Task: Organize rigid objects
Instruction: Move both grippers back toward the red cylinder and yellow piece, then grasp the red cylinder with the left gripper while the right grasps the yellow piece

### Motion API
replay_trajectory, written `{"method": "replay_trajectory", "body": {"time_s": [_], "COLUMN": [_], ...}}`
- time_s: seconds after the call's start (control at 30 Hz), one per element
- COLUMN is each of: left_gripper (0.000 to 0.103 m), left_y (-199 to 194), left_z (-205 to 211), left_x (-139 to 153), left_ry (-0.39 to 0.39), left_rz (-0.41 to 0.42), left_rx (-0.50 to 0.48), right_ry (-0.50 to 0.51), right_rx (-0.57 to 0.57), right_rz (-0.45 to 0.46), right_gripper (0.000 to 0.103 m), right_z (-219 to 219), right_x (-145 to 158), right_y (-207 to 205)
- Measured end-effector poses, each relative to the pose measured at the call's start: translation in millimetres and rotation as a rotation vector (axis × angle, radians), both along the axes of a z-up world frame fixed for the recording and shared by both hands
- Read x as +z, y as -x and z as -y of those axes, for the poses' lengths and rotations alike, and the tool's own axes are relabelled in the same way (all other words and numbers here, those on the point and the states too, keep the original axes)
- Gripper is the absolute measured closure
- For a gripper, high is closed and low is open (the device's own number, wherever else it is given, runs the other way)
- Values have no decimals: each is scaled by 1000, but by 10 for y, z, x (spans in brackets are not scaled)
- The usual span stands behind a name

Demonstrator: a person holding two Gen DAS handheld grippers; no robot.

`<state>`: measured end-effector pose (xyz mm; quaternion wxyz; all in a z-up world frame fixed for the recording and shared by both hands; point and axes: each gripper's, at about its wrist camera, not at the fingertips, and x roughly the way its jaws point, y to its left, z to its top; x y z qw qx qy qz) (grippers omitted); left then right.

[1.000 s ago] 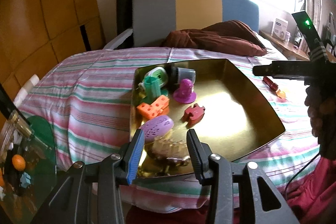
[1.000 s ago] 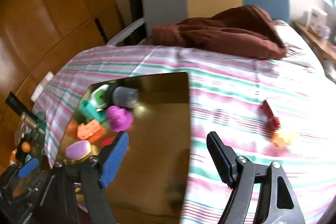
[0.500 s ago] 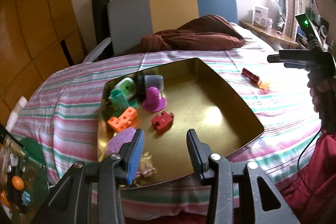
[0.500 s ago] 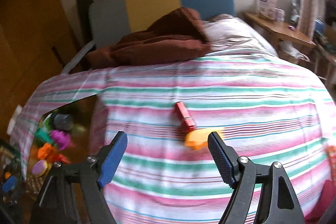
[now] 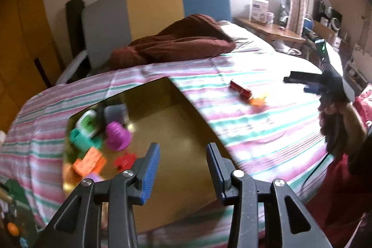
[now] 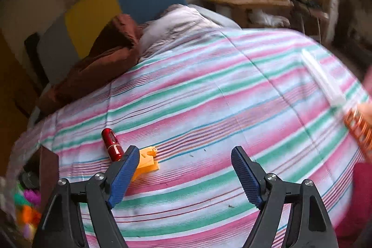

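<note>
Blue-padded left gripper [image 5: 183, 169] hangs above the near part of the gold tray [image 5: 186, 122], jaws spread, nothing between them. Right gripper [image 6: 186, 174] is level over the striped bedspread [image 6: 232, 90], jaws wide apart and empty, its left pad overlapping the orange flat piece [image 6: 147, 162]. Red glossy cylinder [image 6: 112, 144] lies just beside that piece on the bedspread, outside the tray; purple, teal, orange toys sit clustered in the tray's left side.
</note>
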<state>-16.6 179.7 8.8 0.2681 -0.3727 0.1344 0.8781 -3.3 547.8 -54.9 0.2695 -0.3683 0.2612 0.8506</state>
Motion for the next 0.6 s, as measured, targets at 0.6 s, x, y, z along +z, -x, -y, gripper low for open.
{"method": "replay_trajectory", "body": {"time_s": [0.6], "left_gripper": [59], "left_y": [1174], "left_z": [-1624], "left_x": [-466], "left_ry": [-85], "left_rz": [399], "left_rx": [-46], "right_ry": [92], "right_rx": [-41], "right_rz": [6], "right_gripper": [21], "right_z": [-94], "right_x": [-22], "right_y": [-73]}}
